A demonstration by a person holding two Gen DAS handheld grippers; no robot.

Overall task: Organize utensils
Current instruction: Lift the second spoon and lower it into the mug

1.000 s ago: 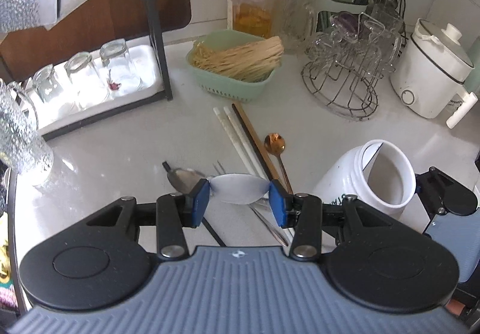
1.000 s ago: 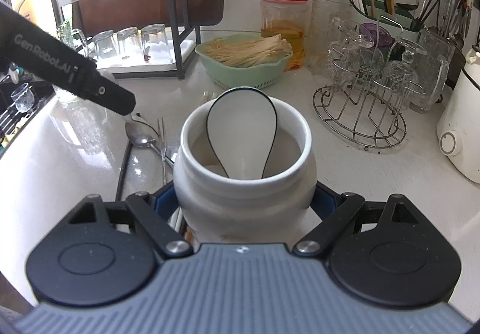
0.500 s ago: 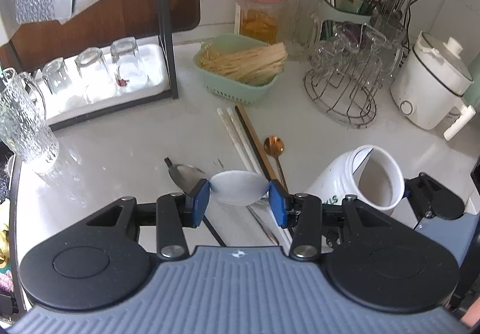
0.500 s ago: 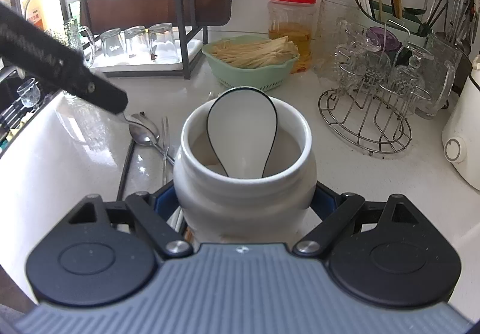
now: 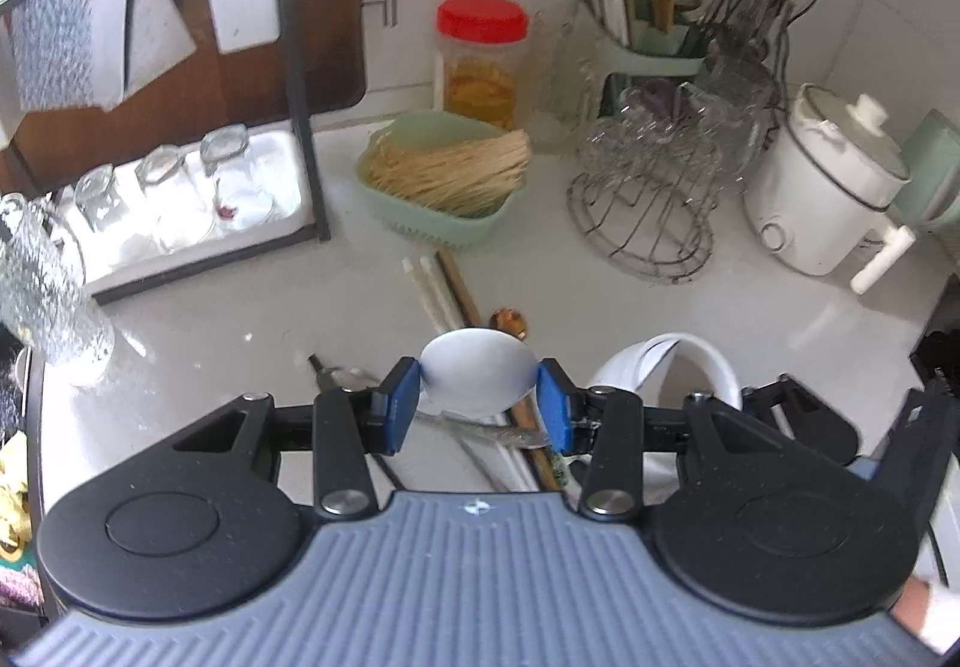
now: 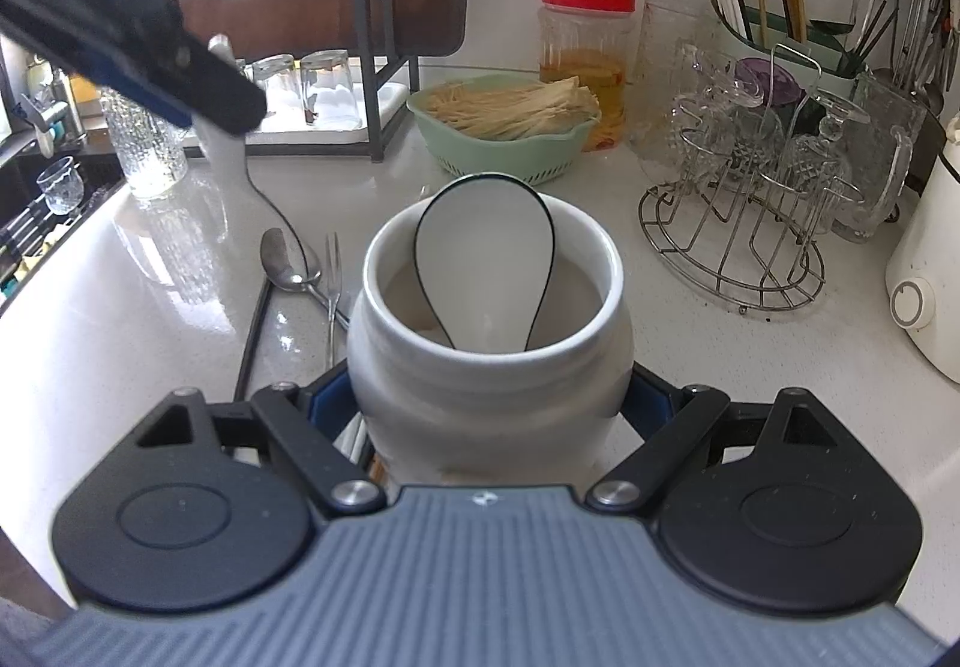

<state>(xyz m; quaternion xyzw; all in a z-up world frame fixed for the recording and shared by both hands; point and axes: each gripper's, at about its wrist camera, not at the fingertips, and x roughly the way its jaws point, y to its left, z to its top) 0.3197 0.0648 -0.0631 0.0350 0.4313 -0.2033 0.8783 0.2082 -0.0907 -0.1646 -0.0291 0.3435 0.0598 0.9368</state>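
Since a second ago, the left gripper (image 5: 478, 404) has risen off the counter (image 5: 228, 319), carrying a white ceramic spoon (image 5: 477, 378) with it; the utensils that lay just under the spoon's bowl now sit lower and partly behind it in the left wrist view. Its blue fingers (image 5: 401, 406) press on either side of the spoon's bowl, so the grip is closed on the spoon. In the right wrist view the same spoon's handle (image 6: 231, 160) hangs down from the left gripper at about 10 o'clock, clear of the counter.

The right gripper (image 6: 489, 397) has not shifted. Its fingers are clamped on the sides of a white ceramic jar (image 6: 489, 367), which stands upright with its mouth open. A second white spoon with a black rim (image 6: 485, 271) leans inside the jar, bowl up against the far wall. From the left wrist view the jar (image 5: 678, 367) shows at about 3 o'clock from the held spoon.

On the counter by the jar's left side lie a steel spoon (image 6: 282, 262), a small fork (image 6: 332, 277) and a black chopstick (image 6: 252, 337). The left wrist view adds a pair of white chopsticks (image 5: 429, 292), a brown chopstick (image 5: 459, 286) and a copper-coloured spoon (image 5: 510, 320), all toward 12 o'clock of the held spoon. Farther back stand a green basket (image 5: 447, 223) of pale sticks, a jar with a red lid (image 5: 482, 61), a wire glass rack (image 5: 648, 211) and a white cooker (image 5: 822, 199).
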